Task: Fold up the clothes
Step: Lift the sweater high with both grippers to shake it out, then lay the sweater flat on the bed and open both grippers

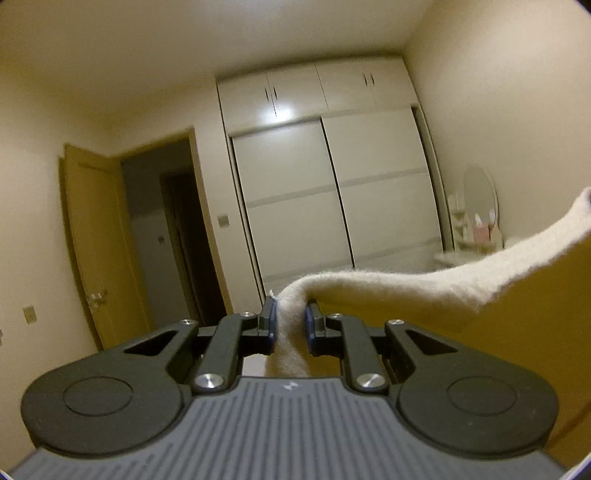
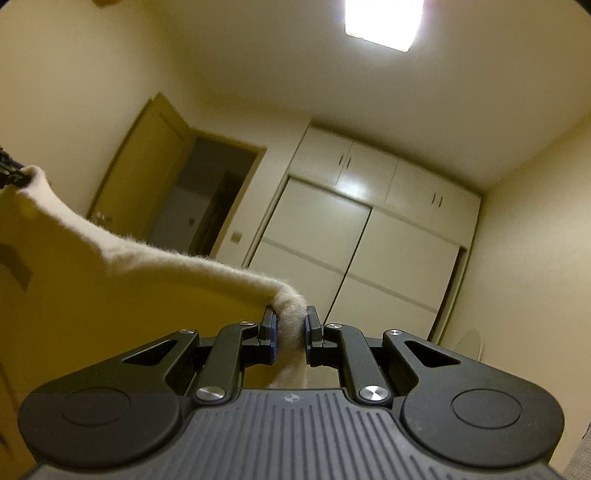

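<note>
In my left wrist view, the left gripper (image 1: 290, 321) sits at the lower middle of the frame, its two blue-padded fingers (image 1: 272, 321) clamped on a bunched edge of the garment (image 1: 406, 284), a mustard-yellow piece with a fuzzy cream band along its top. From the pinch that band runs to the right and climbs to the right edge of the frame, with the yellow cloth hanging below it. In my right wrist view, the right gripper (image 2: 290, 328) is at the lower middle too, its jaws closed tight on the other end of the same cream band, which stretches away to the upper left of the frame; there I can see the tip of the left gripper (image 2: 11, 173) at the far left edge, holding the corner. So the garment hangs spread between my two grippers, lifted up in the air. Beyond it, at the middle of both frames, stands a white wardrobe (image 1: 332, 192) with sliding doors and small upper cupboards. Left of it is an open wooden door (image 1: 96, 240) beside a dark doorway. At the right of the left view is an oval mirror (image 1: 480, 199), blurred. A ceiling light (image 2: 384, 22) glows at the top of the right view.
</note>
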Demonstrator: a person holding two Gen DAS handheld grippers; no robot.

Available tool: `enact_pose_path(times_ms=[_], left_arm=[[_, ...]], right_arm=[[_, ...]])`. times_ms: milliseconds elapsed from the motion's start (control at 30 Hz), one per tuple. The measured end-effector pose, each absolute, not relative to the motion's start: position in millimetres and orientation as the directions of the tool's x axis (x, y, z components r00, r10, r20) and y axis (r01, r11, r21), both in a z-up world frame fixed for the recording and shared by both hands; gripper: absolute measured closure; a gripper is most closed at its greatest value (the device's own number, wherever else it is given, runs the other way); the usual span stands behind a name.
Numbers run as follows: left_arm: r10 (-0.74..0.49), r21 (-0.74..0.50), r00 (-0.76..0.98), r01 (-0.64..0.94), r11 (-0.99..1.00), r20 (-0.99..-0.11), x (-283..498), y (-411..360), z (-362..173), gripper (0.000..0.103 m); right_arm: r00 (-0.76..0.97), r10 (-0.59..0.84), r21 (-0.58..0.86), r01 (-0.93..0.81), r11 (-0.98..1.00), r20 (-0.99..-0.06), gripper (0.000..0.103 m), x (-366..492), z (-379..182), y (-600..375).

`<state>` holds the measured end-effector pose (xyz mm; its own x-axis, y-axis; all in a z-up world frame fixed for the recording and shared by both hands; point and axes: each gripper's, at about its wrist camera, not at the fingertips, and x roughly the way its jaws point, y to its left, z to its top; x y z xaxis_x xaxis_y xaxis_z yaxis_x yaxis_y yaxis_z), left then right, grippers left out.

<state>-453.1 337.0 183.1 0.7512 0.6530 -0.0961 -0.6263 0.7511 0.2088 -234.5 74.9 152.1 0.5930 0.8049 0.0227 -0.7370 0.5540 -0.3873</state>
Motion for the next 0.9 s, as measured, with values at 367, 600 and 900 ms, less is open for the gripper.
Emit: enact_pose_path(times_ms=[367, 600, 900], left_arm=[[0.594, 0.254, 0.564, -0.566, 0.784, -0.573, -220, 490, 14, 0.072], [0.515, 0.186, 0.424, -0.609, 0.771, -0.745, -215, 531, -85, 0.069], [0.149, -0.032, 0.274, -0.561, 0.827, -0.950, -330, 450, -195, 0.071]], right_arm=[[0.620, 0.611, -0.261, -0.775, 0.576, -0.493, 0.075, -72, 14, 228], [0.525, 0.508, -0.131, -0.772, 0.622, -0.683, 0.055, -63, -67, 216], [0.079, 0.389, 0.167, -0.811, 0.561, -0.918, 0.056, -174, -204, 122]])
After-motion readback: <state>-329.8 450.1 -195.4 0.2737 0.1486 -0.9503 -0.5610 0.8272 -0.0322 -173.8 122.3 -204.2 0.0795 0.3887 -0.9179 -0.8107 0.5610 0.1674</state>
